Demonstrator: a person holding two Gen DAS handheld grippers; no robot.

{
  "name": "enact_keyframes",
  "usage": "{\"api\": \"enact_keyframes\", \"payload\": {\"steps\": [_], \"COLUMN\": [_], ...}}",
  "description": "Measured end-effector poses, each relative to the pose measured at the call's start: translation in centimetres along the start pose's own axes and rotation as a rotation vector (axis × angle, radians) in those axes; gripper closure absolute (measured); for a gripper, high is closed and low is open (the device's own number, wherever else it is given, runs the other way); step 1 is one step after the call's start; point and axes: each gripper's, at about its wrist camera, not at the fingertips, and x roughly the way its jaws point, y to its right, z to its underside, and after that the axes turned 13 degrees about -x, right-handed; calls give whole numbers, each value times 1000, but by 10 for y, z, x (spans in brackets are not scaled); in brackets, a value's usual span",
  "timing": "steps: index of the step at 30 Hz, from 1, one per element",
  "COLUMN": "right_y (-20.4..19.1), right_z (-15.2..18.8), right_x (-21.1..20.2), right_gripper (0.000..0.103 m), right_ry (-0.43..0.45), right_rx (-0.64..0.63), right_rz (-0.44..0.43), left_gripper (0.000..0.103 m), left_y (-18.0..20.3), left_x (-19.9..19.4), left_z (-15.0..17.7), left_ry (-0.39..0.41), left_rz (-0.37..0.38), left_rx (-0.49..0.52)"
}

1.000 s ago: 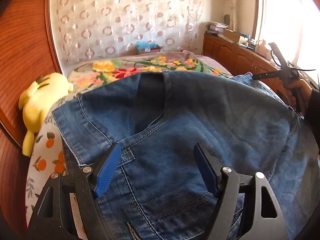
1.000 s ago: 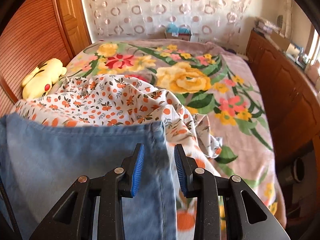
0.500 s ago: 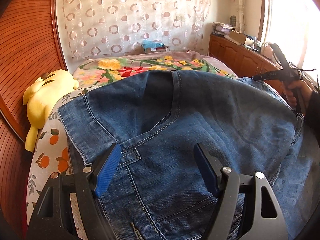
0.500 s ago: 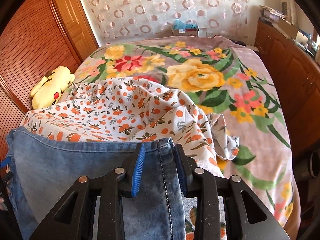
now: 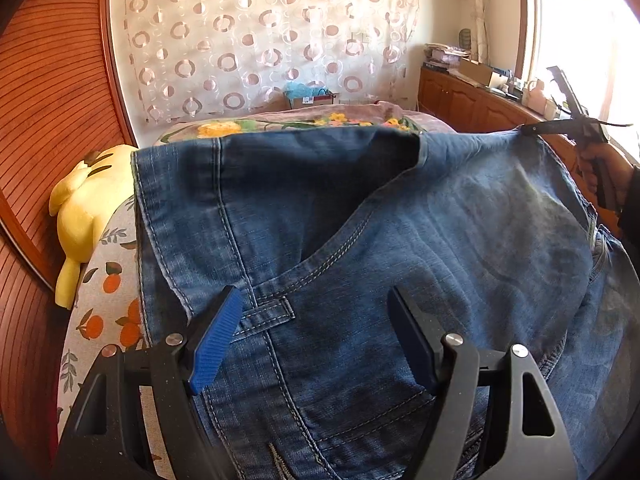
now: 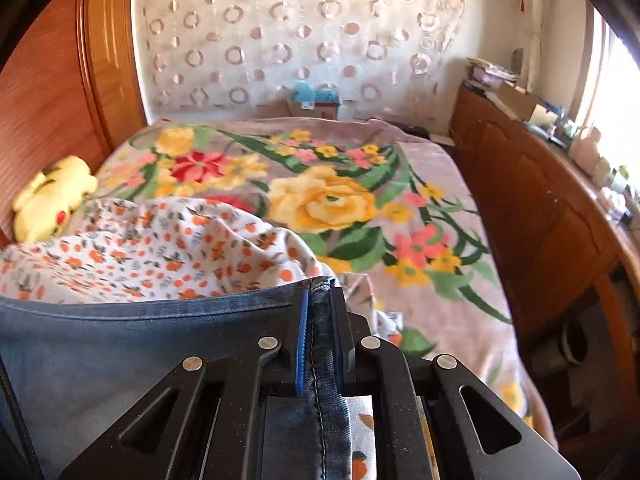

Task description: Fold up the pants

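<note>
Step in hand: gripping for the fold. Pants (image 5: 360, 248) spread over the bed (image 6: 420, 184), on a flowered sheet (image 6: 152, 248). Right gripper (image 6: 318, 336) just closed, fingers clamped on the seamed corner. Left gripper (image 5: 312, 340) wide open above the belt-loop area, holding nothing. Next, by judgement: left grip on the near edge, then a level lift. Waistband, leg ends and zip cut off.

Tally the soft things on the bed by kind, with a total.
Jeans: 1
Yellow plush toy: 1
Orange-print fabric: 1
Floral blanket: 1
Total: 4
</note>
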Motion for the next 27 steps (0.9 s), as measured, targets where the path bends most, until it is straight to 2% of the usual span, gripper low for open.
{"api": "enact_keyframes", "payload": {"steps": [2, 5, 11, 16, 20, 27], "right_y": [-8, -11, -10, -21, -32, -46], "right_z": [2, 1, 25, 75, 119, 201], "right_x": [2, -6, -75, -137, -177, -240], "right_gripper": [92, 81, 74, 71, 71, 71], "right_ry": [-22, -29, 36, 71, 84, 89], "right_rx": [-10, 15, -5, -9, 11, 36], "right_rz": [-19, -56, -79, -84, -119, -139], "left_gripper": [27, 27, 27, 27, 27, 27], "left_y": [-2, -4, -4, 0, 2, -4], "left_x": [2, 3, -21, -53, -81, -121], "left_z": [-1, -3, -3, 5, 22, 77], "left_ry": [-6, -16, 65, 114, 89, 37], "left_rz": [1, 11, 32, 41, 47, 34], "left_rx": [-5, -14, -11, 10, 35, 42]}}
